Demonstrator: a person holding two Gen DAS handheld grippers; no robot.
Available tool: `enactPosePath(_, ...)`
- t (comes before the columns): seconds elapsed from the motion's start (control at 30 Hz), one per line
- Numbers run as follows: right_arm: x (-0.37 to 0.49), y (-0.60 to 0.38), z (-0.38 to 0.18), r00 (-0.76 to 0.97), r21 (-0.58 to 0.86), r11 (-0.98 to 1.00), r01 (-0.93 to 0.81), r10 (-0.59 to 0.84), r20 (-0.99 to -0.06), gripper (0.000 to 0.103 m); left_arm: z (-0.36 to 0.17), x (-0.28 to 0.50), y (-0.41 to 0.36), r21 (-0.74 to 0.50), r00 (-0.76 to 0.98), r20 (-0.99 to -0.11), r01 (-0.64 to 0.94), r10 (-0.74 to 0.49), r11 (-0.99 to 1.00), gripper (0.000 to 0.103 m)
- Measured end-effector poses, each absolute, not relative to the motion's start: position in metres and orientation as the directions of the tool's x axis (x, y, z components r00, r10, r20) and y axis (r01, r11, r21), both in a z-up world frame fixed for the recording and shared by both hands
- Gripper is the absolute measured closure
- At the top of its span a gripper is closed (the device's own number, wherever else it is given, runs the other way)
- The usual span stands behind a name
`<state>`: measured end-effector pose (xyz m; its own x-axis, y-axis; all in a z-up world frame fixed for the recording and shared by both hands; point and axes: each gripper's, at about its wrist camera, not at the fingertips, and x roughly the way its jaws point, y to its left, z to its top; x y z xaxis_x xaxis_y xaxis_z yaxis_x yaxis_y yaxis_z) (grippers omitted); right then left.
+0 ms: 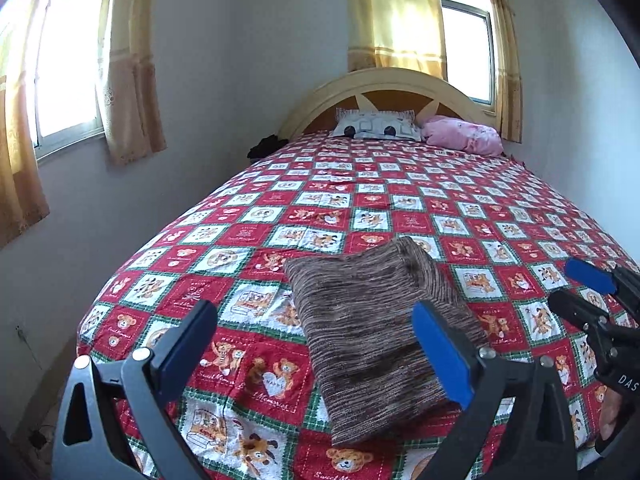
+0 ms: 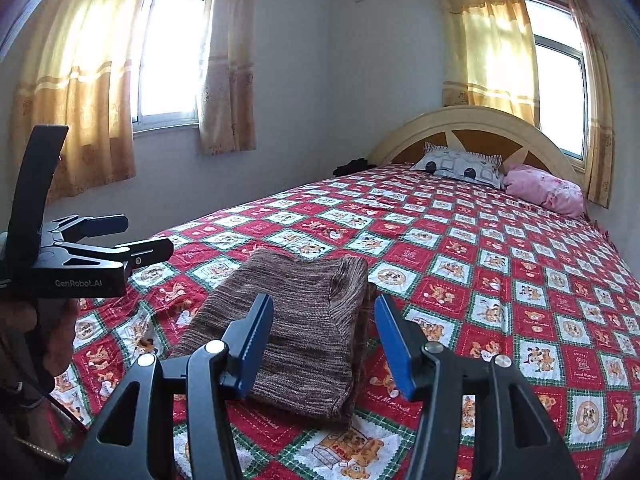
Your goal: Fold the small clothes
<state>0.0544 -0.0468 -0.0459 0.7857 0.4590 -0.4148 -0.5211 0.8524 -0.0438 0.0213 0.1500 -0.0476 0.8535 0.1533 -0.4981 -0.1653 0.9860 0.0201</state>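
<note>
A brown striped knit garment (image 1: pixel 372 332) lies folded into a thick rectangle on the red patchwork bedspread (image 1: pixel 240 236); it also shows in the right wrist view (image 2: pixel 300 328). My left gripper (image 1: pixel 316 328) is open and empty, held above the garment's near end. It shows from the side in the right wrist view (image 2: pixel 148 236), left of the garment. My right gripper (image 2: pixel 324 320) is open and empty, above the garment's near right edge. It shows in the left wrist view (image 1: pixel 576 284) to the right of the garment.
The bed (image 2: pixel 500 272) fills the room's corner, with a wooden headboard (image 1: pixel 392 88), a patterned pillow (image 1: pixel 376 126) and a pink pillow (image 1: pixel 464 134) at its head. A dark bundle (image 1: pixel 266 146) sits by the bed's far left edge. Curtained windows (image 2: pixel 168 56) line the walls.
</note>
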Motion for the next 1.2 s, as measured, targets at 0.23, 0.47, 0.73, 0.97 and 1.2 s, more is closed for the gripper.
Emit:
enactPosePath(0.23,0.0518,-0.0480,-0.0455,0.787,-0.043,0.852,-0.521,0.461,-0.410,0.049,-0.0483,0.0206,0.1482,0.021,0.852,-0.502,-0.163,0.151,0.986,0.003)
enactPosePath(0.47,0.0507,-0.0466,-0.0470,0.785,-0.044,0.851,-0.524,0.462,-0.413,0.049,-0.0485,0.0194,0.1467,0.019,0.851,-0.503,-0.166,0.152,0.986,0.003)
enactPosePath(0.73,0.0479,-0.0474,-0.0482,0.788,-0.044,0.850,-0.524,0.465,-0.403,0.049,-0.0491,0.0187,0.1463,0.018,0.849,-0.506,-0.166,0.152,0.986,0.003)
enactPosePath(0.97,0.0484,-0.0493,-0.0476,0.793,-0.037,0.855,-0.518,0.463,-0.396,0.049,-0.0500,0.0187,0.1468,0.018,0.849,-0.506,-0.165,0.151,0.986,0.003)
enactPosePath(1.2,0.0491,-0.0477,-0.0481,0.788,-0.039,0.852,-0.522,0.465,-0.403,0.049,-0.0509,0.0189,0.1469,0.018,0.848,-0.508,-0.165,0.151,0.986,0.003)
